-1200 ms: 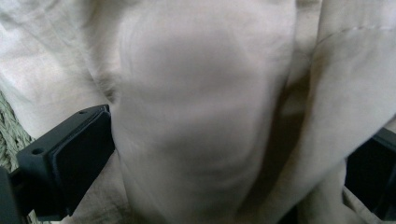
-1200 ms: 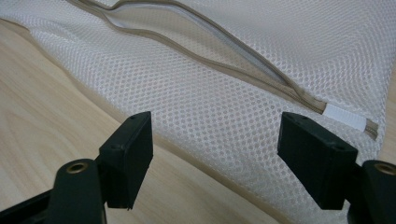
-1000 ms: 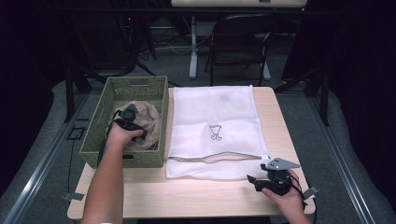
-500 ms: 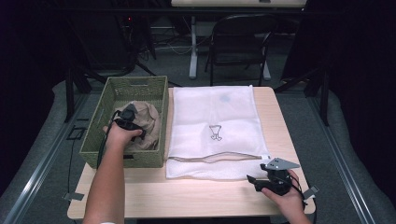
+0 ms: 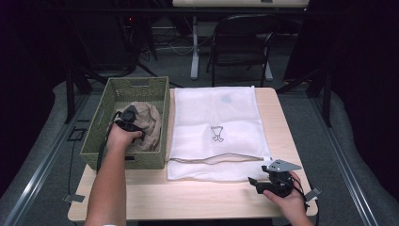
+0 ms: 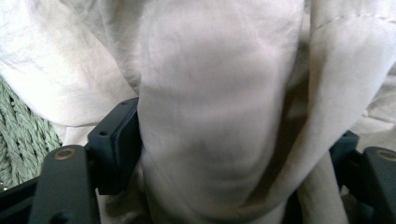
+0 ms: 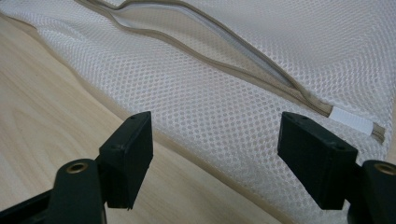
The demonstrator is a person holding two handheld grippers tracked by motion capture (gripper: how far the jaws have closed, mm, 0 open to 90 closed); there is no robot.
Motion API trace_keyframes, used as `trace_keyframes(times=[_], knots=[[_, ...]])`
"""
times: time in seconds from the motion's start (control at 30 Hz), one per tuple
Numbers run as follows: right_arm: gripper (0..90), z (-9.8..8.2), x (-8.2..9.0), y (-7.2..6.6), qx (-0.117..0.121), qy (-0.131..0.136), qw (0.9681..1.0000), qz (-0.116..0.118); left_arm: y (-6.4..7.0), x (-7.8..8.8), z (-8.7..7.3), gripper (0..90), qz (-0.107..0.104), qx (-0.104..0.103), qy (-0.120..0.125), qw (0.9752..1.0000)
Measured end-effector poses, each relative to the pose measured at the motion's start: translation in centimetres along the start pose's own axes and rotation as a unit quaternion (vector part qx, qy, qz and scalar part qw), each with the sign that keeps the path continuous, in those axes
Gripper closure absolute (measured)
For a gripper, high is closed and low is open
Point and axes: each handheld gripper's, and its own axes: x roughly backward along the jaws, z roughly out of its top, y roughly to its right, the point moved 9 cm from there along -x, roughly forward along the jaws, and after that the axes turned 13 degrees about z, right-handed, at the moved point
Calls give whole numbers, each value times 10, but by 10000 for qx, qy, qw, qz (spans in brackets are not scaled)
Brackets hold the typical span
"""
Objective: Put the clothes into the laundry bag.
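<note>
Wooden table [image 5: 188, 197] with green basket [image 5: 101, 129] and mesh bag [image 5: 221, 117].
Left gripper [image 6: 224, 154] has been closing around the beige cloth [image 6: 215, 93], seemingly pinching it; right gripper [image 7: 215, 158] rests spread wide.

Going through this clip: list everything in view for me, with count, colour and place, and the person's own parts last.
Table: one, light wood, centre of the high view.
Basket: one, green woven, left part of the table.
Garment: one, beige cloth, bunched inside the basket.
Mesh laundry bag: one, white with a beige zip edge, flat on the table right of the basket, the zip partly open at its near end.
Folding chair: one, black, on the floor beyond the table.
Left tool: one, black, in the basket; its jaws have just been closing, with a fold of the garment between them.
Right tool: one, black, jaws open, at the bag's near right corner.
Forearms and hands: two, entering from the bottom edge.
</note>
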Motion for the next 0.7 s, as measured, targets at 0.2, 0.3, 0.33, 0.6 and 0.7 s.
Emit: trace_keyframes(times=[0.2, 0.3, 0.33, 0.6, 0.7], knots=[[261, 0, 0, 1, -23, 6, 10000, 2, 0, 1, 0, 333, 17, -15, 14, 10000], [261, 0, 0, 0, -2, -7, 10000, 18, 0, 2, 1, 372, 38, -31, 34, 10000], [261, 0, 0, 0, 0, -8, 10000, 21, 0, 2, 1, 382, 51, -17, 44, 10000], [261, 0, 0, 0, -2, -16, 10000, 27, -1, 5, 2, 504, 119, 7, 1, 9999], [261, 0, 0, 0, -2, -13, 10000, 29, -1, 5, 2, 533, 118, 56, 9, 9999]])
